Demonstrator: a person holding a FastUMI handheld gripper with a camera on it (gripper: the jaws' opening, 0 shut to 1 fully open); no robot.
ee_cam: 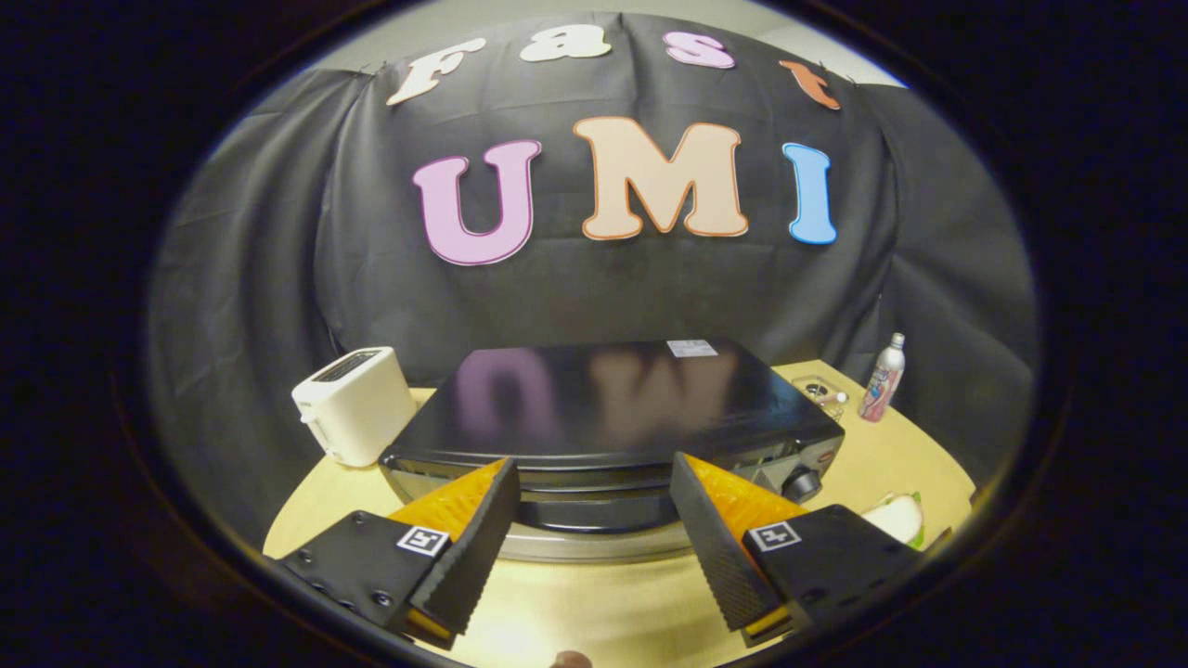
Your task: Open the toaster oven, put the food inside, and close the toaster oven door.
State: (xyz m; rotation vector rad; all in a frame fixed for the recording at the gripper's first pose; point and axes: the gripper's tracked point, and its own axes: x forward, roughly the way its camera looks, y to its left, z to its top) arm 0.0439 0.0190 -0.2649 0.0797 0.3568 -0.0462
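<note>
A pale wooden bench with a rounded edge stands inside a booth, with black cloth draped behind and around it as the wall. The tool sits low over the bench with its two fingers spread wide apart, gripping nothing. Directly ahead, at 12 o'clock from the fingers, a black toaster oven with a glossy top stands on the bench, its door closed and a knob at its right front. A white pop-up toaster sits at 10 o'clock, just beside the oven. At 2 o'clock, near the back of the bench, a slim bottle stands upright. The food, a sandwich, lies on the bench at 3 o'clock, partly hidden behind the right finger.
</note>
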